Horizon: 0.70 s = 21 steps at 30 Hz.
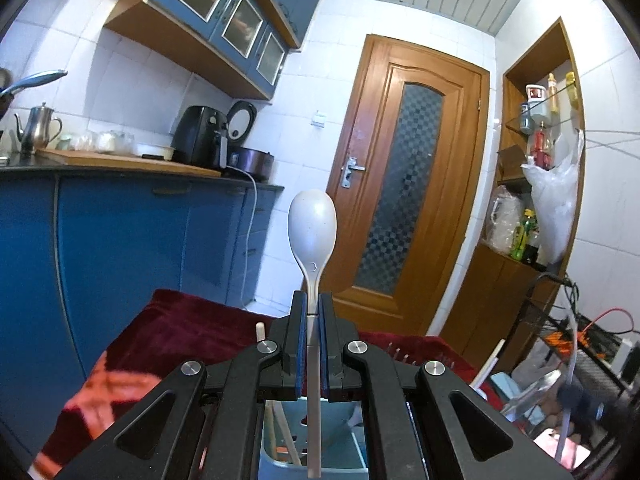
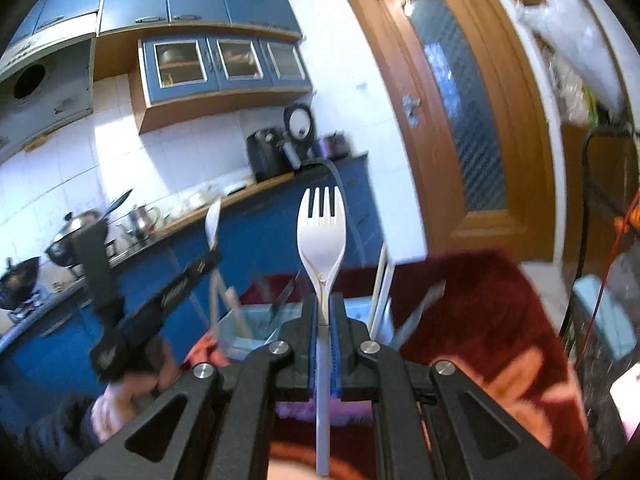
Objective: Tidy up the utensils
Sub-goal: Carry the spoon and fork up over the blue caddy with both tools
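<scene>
Nearest, the left gripper (image 1: 313, 312) is clamped on a white spoon (image 1: 312, 220) and the right gripper (image 2: 323, 312) on a white fork (image 2: 322, 232), both lifted with heads up. Beyond them the pale blue utensil caddy (image 2: 256, 326) on the red cloth (image 2: 472, 312) already holds several pieces, so these 2 look still to be slotted in

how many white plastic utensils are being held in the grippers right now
2. A white spoon is clamped by its handle in the left gripper, bowl up. A white fork is clamped in the right gripper, tines up. More utensils stand in the blue holder below, partly hidden.
</scene>
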Each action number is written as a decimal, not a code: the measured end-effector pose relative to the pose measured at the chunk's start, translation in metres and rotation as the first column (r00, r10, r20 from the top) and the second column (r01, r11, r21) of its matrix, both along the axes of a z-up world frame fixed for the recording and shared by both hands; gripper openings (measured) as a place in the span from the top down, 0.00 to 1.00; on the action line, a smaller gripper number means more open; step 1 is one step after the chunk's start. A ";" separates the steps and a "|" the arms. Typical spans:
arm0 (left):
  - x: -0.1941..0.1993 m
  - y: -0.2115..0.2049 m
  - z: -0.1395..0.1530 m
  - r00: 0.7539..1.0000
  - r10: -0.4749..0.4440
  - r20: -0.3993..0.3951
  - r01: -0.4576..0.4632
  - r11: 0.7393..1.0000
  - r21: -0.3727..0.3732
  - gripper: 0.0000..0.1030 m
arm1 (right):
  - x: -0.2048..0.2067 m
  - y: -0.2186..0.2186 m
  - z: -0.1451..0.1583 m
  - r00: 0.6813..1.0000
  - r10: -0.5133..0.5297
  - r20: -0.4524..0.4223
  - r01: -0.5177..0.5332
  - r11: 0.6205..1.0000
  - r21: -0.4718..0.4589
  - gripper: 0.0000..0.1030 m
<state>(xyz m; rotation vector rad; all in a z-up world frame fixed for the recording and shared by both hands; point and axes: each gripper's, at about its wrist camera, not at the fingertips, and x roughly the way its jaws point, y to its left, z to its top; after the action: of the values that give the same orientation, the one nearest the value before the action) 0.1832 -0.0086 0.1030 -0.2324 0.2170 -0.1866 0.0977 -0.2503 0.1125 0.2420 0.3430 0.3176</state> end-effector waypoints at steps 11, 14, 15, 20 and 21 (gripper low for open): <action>0.009 0.000 -0.009 0.997 0.068 0.046 -0.069 0.998 0.009 0.94 | 0.054 0.024 -0.004 0.988 -0.074 0.137 0.082 0.995 -0.051 0.93; 0.012 0.001 -0.011 0.996 0.083 0.040 -0.082 0.997 -0.004 0.94 | 0.063 0.024 -0.013 0.988 -0.085 0.125 0.092 0.994 -0.051 0.93; 0.012 0.001 -0.013 0.996 0.081 0.037 -0.081 0.997 -0.003 0.94 | 0.063 0.024 -0.016 0.990 -0.083 0.117 0.089 0.995 -0.050 0.93; 0.003 -0.004 -0.022 0.998 0.047 0.028 -0.048 0.998 0.027 0.94 | 0.052 0.030 -0.023 0.992 -0.058 0.115 0.070 0.992 -0.108 0.93; 0.001 -0.006 -0.023 0.999 0.038 0.025 -0.039 0.999 0.033 0.94 | 0.051 0.030 -0.024 0.993 -0.054 0.109 0.066 0.992 -0.111 0.93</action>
<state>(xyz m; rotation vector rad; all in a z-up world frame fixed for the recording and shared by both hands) 0.1838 -0.0145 0.0800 -0.2006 0.1915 -0.1473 0.1484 -0.2201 0.0888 0.1219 0.2473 0.2496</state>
